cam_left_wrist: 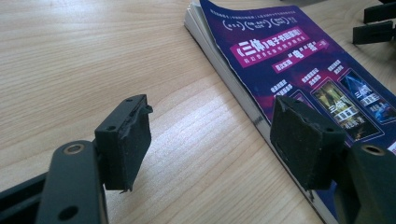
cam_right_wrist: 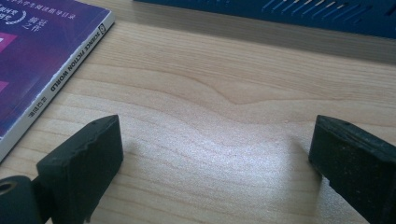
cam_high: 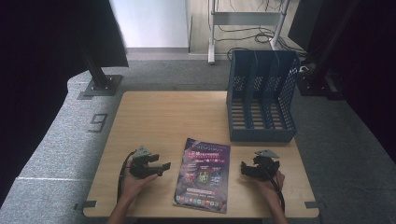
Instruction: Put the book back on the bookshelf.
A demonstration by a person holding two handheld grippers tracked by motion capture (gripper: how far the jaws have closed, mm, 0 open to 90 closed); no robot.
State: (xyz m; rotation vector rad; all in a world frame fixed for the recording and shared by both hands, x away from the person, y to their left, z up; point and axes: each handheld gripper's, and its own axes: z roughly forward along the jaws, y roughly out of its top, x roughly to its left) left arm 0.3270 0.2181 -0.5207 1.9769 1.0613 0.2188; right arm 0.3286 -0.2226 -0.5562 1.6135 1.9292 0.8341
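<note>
A magazine (cam_high: 203, 175) with a purple cover was laid flat near the front edge of the wooden table (cam_high: 154, 116), between the two grippers. The left gripper (cam_high: 161, 166) was held just beside its left edge, jaws spread wide and empty. The right gripper (cam_high: 245, 169) was held near its right side, jaws likewise wide apart with nothing gripped. A blue file rack (cam_high: 261, 95) was set behind, well apart.

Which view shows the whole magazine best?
The high view: the magazine lies complete and flat on the table. The left gripper view shows its cover text and page edge close up; the right gripper view shows one corner and the printed spine.
</note>
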